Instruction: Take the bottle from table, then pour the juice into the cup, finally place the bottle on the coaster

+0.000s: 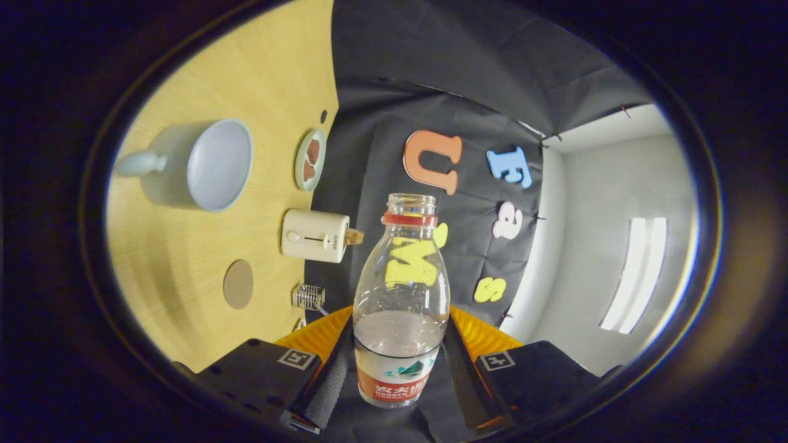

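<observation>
A clear plastic bottle (401,277) with a red neck ring, no cap and a red-and-white label stands between my fingers. Clear liquid fills roughly its lower third. My gripper (400,329) is shut on its lower body, one finger (335,366) pressing on each side at label height. The wooden table (184,271) appears turned on its side, off to the left of the bottle. On it, a pale blue cup (212,163) with a handle shows its empty mouth towards me. A round brown coaster (238,283) lies on the table closer to my fingers than the cup.
A cream toaster (315,235) sits between the cup and the coaster, near the table's back edge. A small plate (309,160) with reddish pieces lies beside the cup. A small wire rack (309,296) stands by the coaster. Black cloth hangs behind the bottle, beside a white wall (615,246).
</observation>
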{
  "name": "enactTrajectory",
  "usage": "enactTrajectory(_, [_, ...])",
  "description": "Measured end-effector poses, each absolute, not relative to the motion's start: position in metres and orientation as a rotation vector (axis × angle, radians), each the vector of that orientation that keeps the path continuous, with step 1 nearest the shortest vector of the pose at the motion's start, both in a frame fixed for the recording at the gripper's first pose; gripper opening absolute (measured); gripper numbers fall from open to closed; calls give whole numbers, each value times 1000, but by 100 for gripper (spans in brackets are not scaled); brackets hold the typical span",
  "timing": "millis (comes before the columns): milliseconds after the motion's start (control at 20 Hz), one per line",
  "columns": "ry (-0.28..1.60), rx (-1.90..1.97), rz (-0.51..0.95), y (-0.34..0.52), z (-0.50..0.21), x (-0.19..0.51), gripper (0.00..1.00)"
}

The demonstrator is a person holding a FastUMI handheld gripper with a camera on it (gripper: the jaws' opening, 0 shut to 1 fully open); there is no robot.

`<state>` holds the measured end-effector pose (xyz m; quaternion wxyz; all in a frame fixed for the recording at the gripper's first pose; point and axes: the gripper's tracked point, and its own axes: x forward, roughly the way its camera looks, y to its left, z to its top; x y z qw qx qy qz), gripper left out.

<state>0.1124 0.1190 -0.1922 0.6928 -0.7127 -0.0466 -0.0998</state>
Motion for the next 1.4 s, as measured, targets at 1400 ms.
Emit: enactTrajectory(1400, [-16, -134, -135, 54, -157, 146, 82])
